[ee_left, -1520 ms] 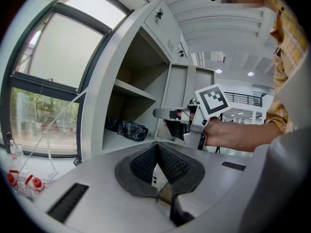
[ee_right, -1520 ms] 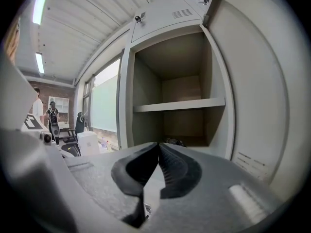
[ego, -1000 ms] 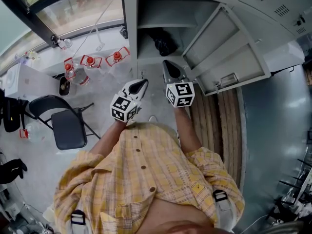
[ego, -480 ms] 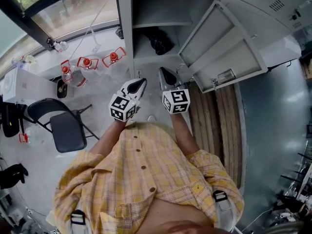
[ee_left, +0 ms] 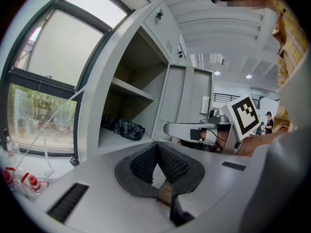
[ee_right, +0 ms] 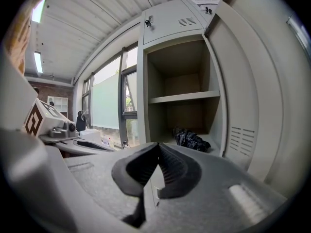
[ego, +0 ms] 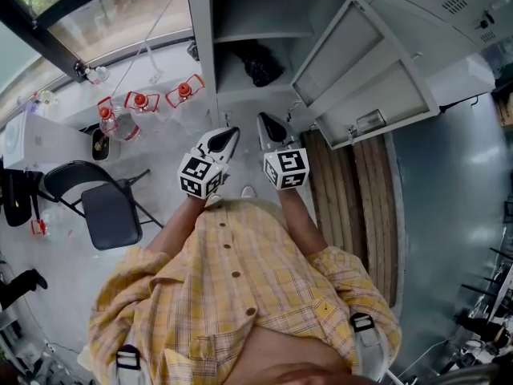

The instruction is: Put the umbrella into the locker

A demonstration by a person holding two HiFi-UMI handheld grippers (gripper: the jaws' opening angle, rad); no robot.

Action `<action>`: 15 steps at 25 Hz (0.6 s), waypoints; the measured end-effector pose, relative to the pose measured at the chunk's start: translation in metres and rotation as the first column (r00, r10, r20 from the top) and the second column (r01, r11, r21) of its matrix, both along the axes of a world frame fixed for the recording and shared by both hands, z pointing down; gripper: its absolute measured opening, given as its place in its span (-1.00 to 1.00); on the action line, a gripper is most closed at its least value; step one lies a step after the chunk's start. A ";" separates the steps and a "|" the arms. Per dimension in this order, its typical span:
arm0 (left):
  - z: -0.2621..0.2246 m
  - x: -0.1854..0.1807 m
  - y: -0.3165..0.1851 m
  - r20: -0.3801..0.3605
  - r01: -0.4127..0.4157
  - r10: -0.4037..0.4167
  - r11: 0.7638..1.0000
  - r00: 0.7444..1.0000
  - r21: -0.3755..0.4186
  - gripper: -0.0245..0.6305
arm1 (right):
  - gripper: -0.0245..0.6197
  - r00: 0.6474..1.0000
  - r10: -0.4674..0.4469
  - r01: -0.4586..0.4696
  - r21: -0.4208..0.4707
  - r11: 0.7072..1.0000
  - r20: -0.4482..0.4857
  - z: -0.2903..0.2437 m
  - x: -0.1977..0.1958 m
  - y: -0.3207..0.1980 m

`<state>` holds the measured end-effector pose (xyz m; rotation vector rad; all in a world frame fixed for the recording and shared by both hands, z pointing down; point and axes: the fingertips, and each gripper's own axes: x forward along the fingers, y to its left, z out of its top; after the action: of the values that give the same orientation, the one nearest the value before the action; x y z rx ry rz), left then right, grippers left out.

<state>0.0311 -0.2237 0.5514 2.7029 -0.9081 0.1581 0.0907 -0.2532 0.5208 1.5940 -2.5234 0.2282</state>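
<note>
A dark folded umbrella (ego: 258,63) (ee_left: 124,128) (ee_right: 191,140) lies on the lower shelf of the open grey locker (ego: 210,30). The locker's door (ego: 370,83) stands swung out to the right. Both grippers hover side by side in front of the locker, below the shelf in the head view. My left gripper (ego: 234,134) (ee_left: 156,144) is shut with nothing between its jaws. Beside it, my right gripper (ego: 262,120) (ee_right: 157,144) is also shut and empty. Neither touches the umbrella.
A black folding chair (ego: 108,207) stands at the left. Red-capped bottles (ego: 141,103) sit on the floor by the window. Wooden floor boards (ego: 346,191) run under the open door. More locker doors (ego: 449,2) line the upper right.
The right gripper has drawn back a little from the locker and dropped slightly. The left gripper has stayed put. The view has shifted a bit.
</note>
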 end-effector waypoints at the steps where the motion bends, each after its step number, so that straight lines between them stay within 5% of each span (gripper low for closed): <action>1: 0.000 0.000 0.000 0.001 0.000 0.000 1.000 1.000 0.000 -0.91 | -0.93 1.000 -0.002 0.002 0.000 1.000 -0.001 0.001 -0.001 0.001; 15: 0.001 -0.001 0.001 0.003 0.001 -0.001 1.000 1.000 -0.001 -0.91 | -0.93 0.999 -0.035 0.035 -0.020 0.999 -0.015 0.010 -0.012 0.013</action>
<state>0.0299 -0.2228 0.5526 2.7021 -0.9100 0.1627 0.0787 -0.2400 0.5307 1.5375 -2.5274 0.2346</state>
